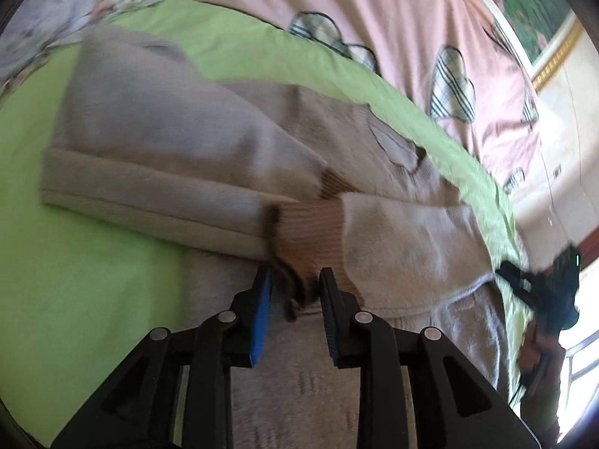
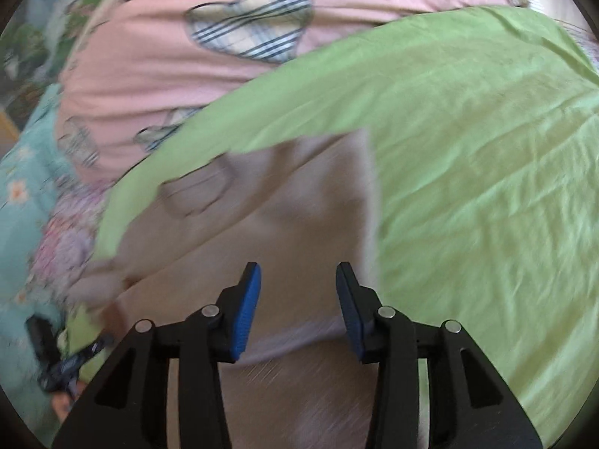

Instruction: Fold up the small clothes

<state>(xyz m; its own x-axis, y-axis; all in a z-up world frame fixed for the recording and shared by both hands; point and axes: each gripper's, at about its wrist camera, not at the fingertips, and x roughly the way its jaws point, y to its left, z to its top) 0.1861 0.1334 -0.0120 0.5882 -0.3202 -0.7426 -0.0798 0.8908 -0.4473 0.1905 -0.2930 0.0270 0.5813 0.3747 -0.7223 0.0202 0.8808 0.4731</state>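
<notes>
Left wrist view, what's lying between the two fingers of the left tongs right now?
The sweater's brown ribbed cuff, its dark edge reaching into the gap of the open left tongs, seen in the left wrist view.

The small garment is a beige knitted sweater; in my right view it looks blurred. It lies flat on the green sheet, partly folded. One sleeve is folded across the body, and its brown ribbed cuff rests near the middle, at the near edge. The ribbed hem runs to the left. A heart-shaped patch shows on the far right part of the body.
</notes>
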